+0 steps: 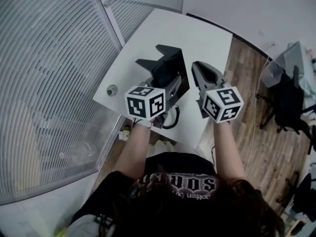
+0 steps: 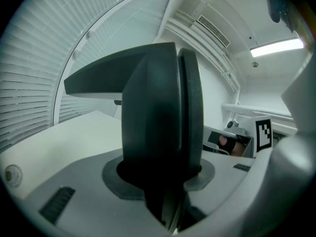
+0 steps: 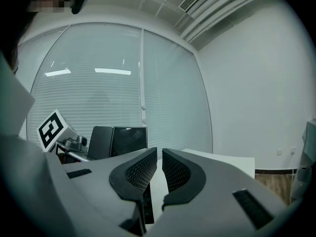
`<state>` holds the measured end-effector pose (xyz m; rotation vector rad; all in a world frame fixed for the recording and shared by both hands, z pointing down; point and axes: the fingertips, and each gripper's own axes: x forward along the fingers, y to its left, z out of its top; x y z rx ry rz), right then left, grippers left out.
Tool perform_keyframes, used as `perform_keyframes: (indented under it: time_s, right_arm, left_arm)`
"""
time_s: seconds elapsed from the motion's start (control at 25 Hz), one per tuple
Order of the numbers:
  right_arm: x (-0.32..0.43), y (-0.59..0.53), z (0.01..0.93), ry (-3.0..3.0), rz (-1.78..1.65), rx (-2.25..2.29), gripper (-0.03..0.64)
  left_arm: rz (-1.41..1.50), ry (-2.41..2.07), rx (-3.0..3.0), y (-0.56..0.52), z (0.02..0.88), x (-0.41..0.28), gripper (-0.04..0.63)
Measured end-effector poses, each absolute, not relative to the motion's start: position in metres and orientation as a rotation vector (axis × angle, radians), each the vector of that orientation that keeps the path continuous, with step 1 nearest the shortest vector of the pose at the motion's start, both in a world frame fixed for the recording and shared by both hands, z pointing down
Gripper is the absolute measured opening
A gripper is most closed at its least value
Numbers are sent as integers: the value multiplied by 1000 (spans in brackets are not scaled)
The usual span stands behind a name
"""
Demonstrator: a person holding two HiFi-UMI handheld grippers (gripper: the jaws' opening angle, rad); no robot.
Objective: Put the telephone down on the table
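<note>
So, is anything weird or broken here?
Only the telephone looks odd. It is tipped up on its edge, pinched in the left tongs over the white table, instead of lying flat on it. Nothing looks spilled or broken.

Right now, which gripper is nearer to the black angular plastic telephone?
Left. The left gripper grips the telephone between its jaws. The right gripper is alongside it to the right, not touching it, with its jaws nearly together on nothing.
</note>
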<state>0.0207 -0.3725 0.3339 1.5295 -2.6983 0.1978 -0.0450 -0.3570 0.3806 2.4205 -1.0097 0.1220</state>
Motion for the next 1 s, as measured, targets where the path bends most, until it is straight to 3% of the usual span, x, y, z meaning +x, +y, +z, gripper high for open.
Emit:
perform_keyframes:
  time_s: [1.0]
  right_arm:
    - [83, -443, 380, -2624, 317, 1537, 34]
  left_arm:
    - [177, -613, 2414, -409, 452, 26, 156]
